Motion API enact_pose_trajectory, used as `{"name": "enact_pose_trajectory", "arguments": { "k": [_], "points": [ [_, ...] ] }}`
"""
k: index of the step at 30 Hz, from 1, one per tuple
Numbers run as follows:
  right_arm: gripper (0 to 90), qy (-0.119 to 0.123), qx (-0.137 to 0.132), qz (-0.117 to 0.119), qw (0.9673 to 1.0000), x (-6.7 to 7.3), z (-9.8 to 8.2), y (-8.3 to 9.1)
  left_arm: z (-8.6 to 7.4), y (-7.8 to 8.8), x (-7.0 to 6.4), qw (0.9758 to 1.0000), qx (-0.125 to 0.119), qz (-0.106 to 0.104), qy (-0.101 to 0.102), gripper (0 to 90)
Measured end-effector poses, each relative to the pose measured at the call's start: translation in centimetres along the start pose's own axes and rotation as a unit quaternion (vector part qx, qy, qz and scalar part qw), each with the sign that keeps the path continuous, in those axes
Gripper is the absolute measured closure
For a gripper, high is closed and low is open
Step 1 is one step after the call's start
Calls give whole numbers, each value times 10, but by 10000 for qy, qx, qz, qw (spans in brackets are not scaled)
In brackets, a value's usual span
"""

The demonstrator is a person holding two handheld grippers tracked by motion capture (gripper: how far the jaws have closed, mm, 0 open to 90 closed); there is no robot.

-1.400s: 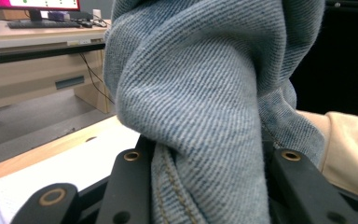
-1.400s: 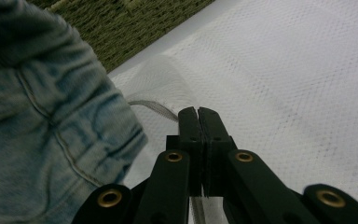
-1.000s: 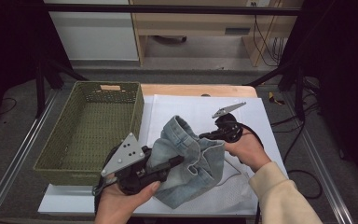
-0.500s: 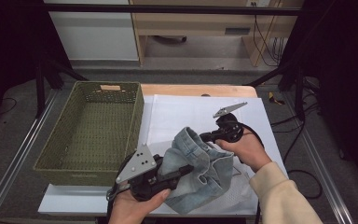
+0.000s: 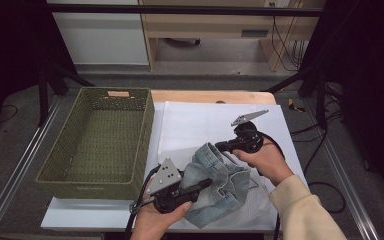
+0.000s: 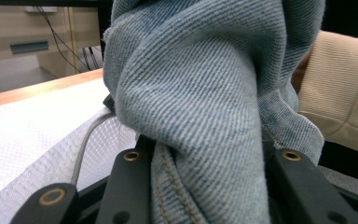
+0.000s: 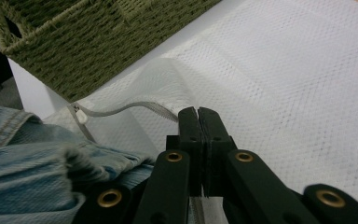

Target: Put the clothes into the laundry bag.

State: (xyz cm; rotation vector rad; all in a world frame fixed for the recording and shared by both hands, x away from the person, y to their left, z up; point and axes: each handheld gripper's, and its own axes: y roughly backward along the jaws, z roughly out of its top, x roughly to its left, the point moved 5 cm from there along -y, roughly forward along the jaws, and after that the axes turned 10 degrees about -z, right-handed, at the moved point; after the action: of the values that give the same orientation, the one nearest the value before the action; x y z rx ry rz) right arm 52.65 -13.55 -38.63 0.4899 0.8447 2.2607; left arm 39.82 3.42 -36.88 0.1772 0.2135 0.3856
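Light blue denim (image 5: pixel 215 187), a soft, twilled garment with tan double stitching along its seams, lies crumpled on the near middle of the surface, right of the basket. The left gripper (image 5: pixel 207 183) has a thick bunch of it between its fingers (image 6: pixel 130 186), which stand partly apart and press on the fold. The right gripper (image 5: pixel 219 146), at the far edge of the cloth, has its black fingers (image 7: pixel 189 122) pressed together at the edge of a white mesh bag (image 7: pixel 168 79), whether clamped on its zip tape (image 7: pixel 135 107) I cannot tell; the grey tape curls away from them.

The basket (image 5: pixel 96 176) is a rectangular, olive-green woven one with a coarse plaited rim, standing at the left. A white, finely dimpled sheet (image 5: pixel 200 120) covers the surface (image 5: pixel 210 95), whose pale wood shows along the far edge. Beyond are grey floor, black stand legs and a light wooden bench.
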Motion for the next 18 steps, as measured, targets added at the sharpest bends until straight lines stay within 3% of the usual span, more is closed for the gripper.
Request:
{"name": "enact_pose_trajectory", "arguments": {
  "k": [10, 18],
  "points": [
    [894, 3, -77, -19, 10000, 2, 3, 9, 11, 2, 1, 9996, -157, 181, -136, 623],
    [895, -18, -123, -72, 9999, 1, 5, 11, -9, -11, 5, 9980, 362, 398, -323, 621]
  ]
}}
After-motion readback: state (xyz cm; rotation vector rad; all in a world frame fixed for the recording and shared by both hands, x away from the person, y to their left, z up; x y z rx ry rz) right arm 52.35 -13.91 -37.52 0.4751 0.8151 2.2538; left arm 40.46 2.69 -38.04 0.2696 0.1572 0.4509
